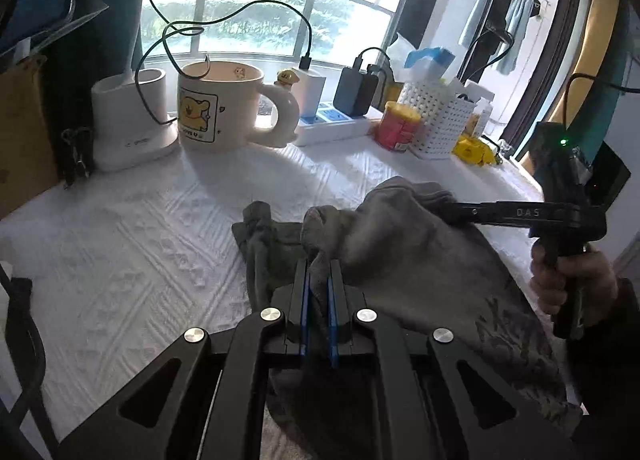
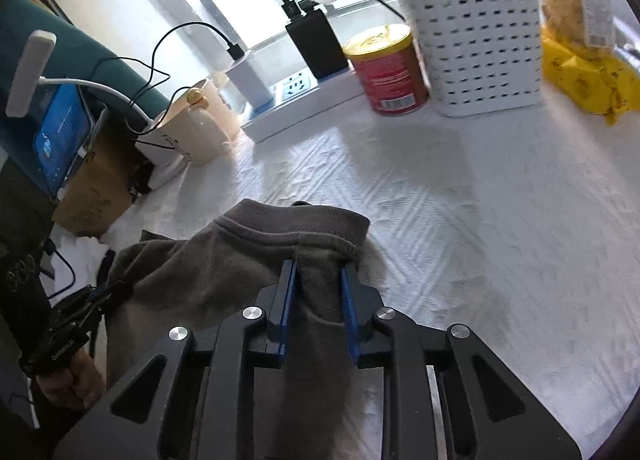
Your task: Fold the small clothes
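The garment (image 1: 404, 244) is clamped by the left gripper (image 1: 319, 266) and right gripper (image 2: 319, 270); even tension is advised while it is lowered flat.

mug (image 1: 219, 108) and basket (image 1: 436, 120) behind, cloth (image 1: 132, 244) open

The small garment (image 1: 404, 244) was a grey-brown piece of soft, fleecy cloth with a ribbed, elasticated band (image 2: 296, 226) along one edge. It was only partly spread on the white textured cover, its near part lifted and bunched rather than flat. A crumpled, darker fold (image 1: 264, 244) lay slumped on the cover at the left. The banded edge stood raised and arched in the right wrist view, cloth draping down from it toward the left. A faint pale pattern (image 1: 516, 336) showed on the lower right part
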`<state>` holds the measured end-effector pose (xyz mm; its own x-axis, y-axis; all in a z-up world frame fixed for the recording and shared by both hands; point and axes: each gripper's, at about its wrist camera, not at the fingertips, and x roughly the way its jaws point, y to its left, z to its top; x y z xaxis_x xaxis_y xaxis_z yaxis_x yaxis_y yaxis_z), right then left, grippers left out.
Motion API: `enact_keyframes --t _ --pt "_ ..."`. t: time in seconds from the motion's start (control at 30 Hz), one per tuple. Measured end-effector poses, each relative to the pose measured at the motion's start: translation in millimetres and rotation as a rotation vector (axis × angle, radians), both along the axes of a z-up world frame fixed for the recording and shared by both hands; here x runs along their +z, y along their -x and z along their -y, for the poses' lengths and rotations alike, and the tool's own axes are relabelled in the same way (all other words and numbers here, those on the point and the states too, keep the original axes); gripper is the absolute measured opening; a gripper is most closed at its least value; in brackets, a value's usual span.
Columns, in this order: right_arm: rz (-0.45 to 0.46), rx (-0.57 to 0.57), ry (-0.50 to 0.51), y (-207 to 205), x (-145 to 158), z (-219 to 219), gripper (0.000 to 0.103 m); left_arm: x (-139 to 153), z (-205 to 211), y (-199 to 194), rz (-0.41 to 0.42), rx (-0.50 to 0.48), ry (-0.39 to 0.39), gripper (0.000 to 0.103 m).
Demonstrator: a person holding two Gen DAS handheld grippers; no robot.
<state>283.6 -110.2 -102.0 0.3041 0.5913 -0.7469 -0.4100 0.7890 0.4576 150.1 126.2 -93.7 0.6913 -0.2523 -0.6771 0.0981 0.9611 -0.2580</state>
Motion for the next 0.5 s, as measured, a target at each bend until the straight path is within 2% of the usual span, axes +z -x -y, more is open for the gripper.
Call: enact_keyframes --t 0.13,0.27,0.33,0.4,0.43,0.47,0.5 --pt "0.039 -0.034 -0.005 -4.8 4.5 0.7 0.019 -3.5 2.2 -4.8 -0.015 0.0 -0.005 0.006" --pt "0.082 -0.042 0.03 -7.0 3.6 0.5 0.019 -1.6 2.5 -4.3 0.019 0.003 -0.016 0.006" --pt "0.088 -0.032 0.04 -7.0 1.7 -2.8 0.019 -9.4 1.0 -7.5 0.0 0.017 -0.019 0.006" --pt "0.082 -0.009 0.051 -8.3 0.8 -7.4 0.019 -18.0 -4.4 -10.8 -0.042 0.039 0.013 0.006" --pt "0.069 0.003 0.055 -10.2 -0.1 -9.5 0.024 -17.6 -5.5 -10.4 -0.043 0.04 0.021 0.006" --pt "0.056 0.01 0.058 -12.7 -0.7 -12.0 0.035 -15.1 -5.6 -9.6 -0.033 0.034 0.022 0.006" --pt "0.051 0.014 0.05 -13.3 -0.7 -12.2 0.038 -12.5 -4.7 -9.2 -0.028 0.031 0.019 0.006"
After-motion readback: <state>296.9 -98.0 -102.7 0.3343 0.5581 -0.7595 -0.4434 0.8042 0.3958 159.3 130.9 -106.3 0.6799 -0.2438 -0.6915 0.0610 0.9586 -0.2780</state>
